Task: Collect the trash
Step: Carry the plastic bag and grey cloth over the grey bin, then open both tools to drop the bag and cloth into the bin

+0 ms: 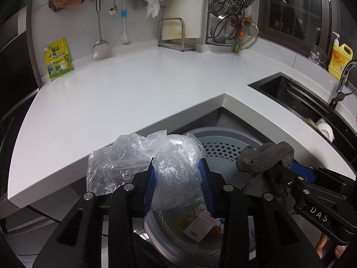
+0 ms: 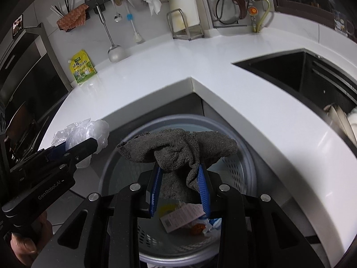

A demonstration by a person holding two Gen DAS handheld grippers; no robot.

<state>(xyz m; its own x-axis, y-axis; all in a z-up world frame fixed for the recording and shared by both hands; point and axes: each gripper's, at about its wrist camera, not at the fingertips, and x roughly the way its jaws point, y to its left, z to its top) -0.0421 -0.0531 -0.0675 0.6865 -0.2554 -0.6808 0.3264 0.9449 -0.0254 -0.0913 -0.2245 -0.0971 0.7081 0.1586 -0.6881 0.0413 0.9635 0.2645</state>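
Much of the grey perforated plastic bin hides behind both claws, and the printed label on the paper scrap inside is too small to read. "GenRobot.AI" shows on the left gripper, clamped on a crumpled clear plastic bag over the bin. The right gripper pinches a rumpled dark grey rag above it.

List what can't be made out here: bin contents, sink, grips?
- Bin contents, both wrist views: grey rag, plastic bag and gripper frames cover most; only a labelled wrapper shows.
- Sink bottom: dark, cut by the right edge in both views.
- Left gripper pads: bag hides the contact.
- Right gripper: rag drapes over the fingertips.
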